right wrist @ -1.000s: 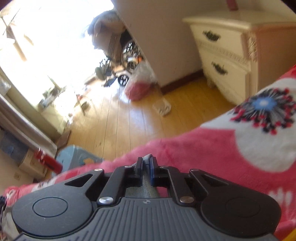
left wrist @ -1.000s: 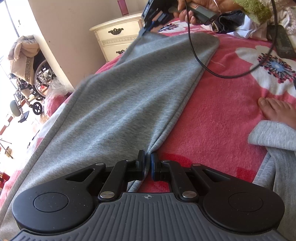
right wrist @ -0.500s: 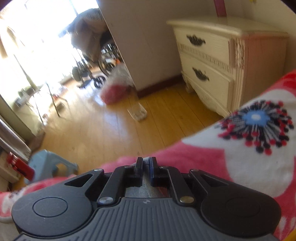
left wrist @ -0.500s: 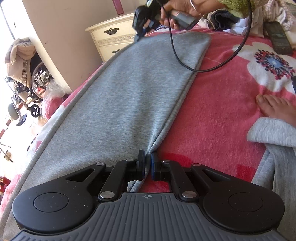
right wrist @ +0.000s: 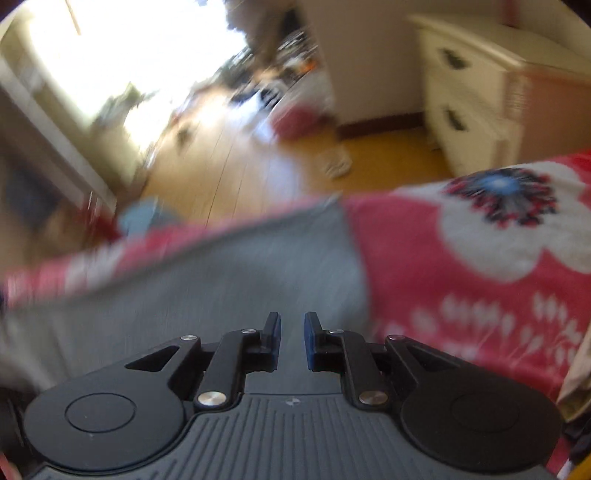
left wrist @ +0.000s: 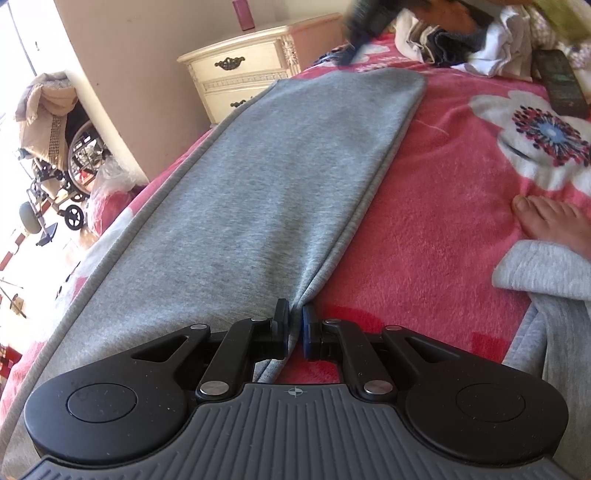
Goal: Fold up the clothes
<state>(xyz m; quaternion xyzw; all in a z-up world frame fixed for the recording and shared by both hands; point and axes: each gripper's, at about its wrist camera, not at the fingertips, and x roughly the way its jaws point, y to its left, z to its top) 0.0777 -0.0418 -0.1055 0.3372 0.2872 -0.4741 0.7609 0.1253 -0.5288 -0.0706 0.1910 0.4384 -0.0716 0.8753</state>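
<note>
A long grey garment (left wrist: 280, 177) lies stretched flat along the pink flowered blanket (left wrist: 436, 206). My left gripper (left wrist: 294, 317) is shut on its near corner, with cloth pinched between the pads. In the blurred right wrist view, the same grey garment (right wrist: 207, 280) lies flat under my right gripper (right wrist: 291, 325), whose fingers stand slightly apart with nothing between them. At the top of the left wrist view the right gripper (left wrist: 360, 22) is only a dark smear past the garment's far end.
A person's bare foot (left wrist: 554, 221) rests on the blanket beside another grey cloth (left wrist: 546, 273). A pile of clothes (left wrist: 461, 40) and a dark remote (left wrist: 561, 81) lie at the far right. A cream dresser (left wrist: 243, 70) and a wheelchair (left wrist: 62, 173) stand off the bed.
My right gripper has let go of the garment's far corner, opened and pulled back fast. The far end now lies flat. The left gripper keeps its hold.
</note>
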